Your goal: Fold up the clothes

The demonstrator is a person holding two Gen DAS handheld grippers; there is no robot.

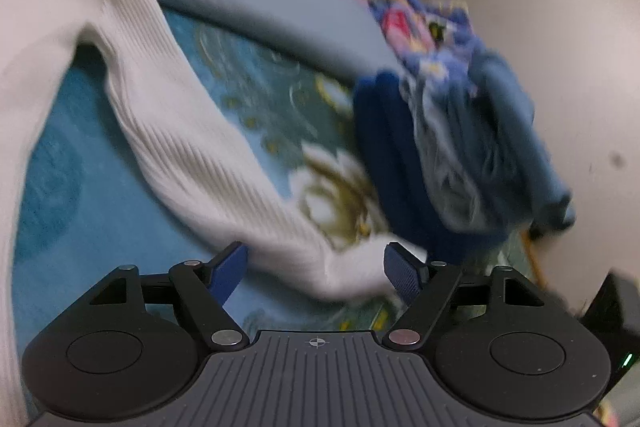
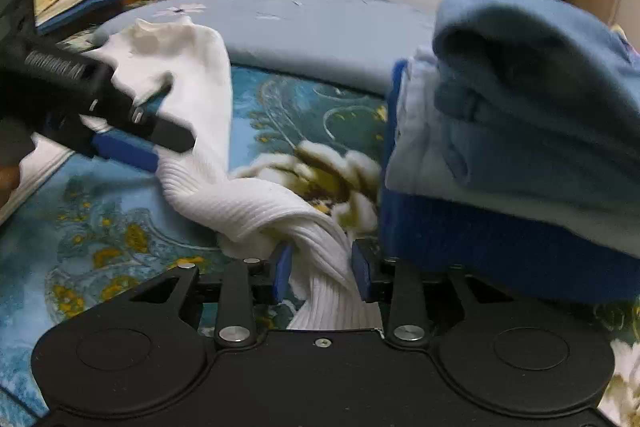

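Two grippers were seen at work over a patterned bedspread (image 1: pixel 120 195), both busy with one white ribbed sweater (image 1: pixel 168 131). The left gripper (image 1: pixel 316 267) was spread wide, jaws parted either side of the sweater's cuff at six o'clock in its own view, nothing pinched between them. The right gripper (image 2: pixel 322 271) was closed in on a bunched length of white knit, the fabric squeezed between its blue pads, so a sleeve of the sweater was judged to be held there. The garment itself was spread loosely across the bed, body toward nine o'clock in the left view, sleeve trailing down toward the camera and twisted where it was gripped; no neat fold could be made out in it. At three o'clock a stack of folded blue clothes (image 2: pixel 520 131) was sitting on the bedspread, just beside the held sleeve. So part of the job was judged done, that pile standing as evidence, while the white sweater was left to be flattened, its sleeves brought in and the body doubled over. Motion blur softened much of both views.
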